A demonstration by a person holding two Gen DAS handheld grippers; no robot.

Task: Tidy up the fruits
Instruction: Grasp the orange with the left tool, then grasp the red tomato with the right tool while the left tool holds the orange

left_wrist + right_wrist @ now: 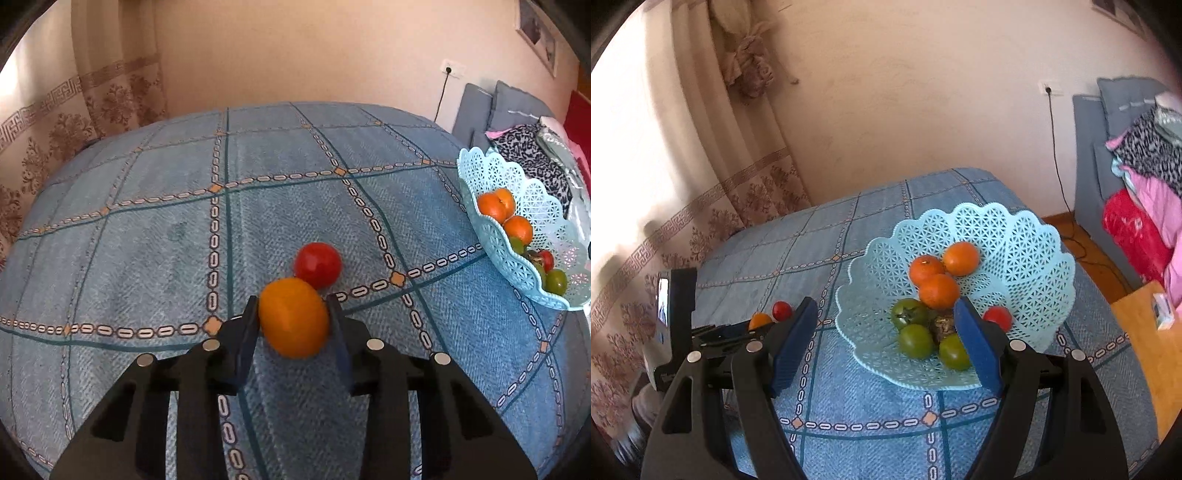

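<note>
Most fruit already sits in the lacy blue basket (1027, 258) on the table (147, 240), while the left claw (293, 314) grips an orange fruit (293, 323) beside the red one (317, 264) still left out, and the right claw (886, 343) hangs wide apart, empty
</note>
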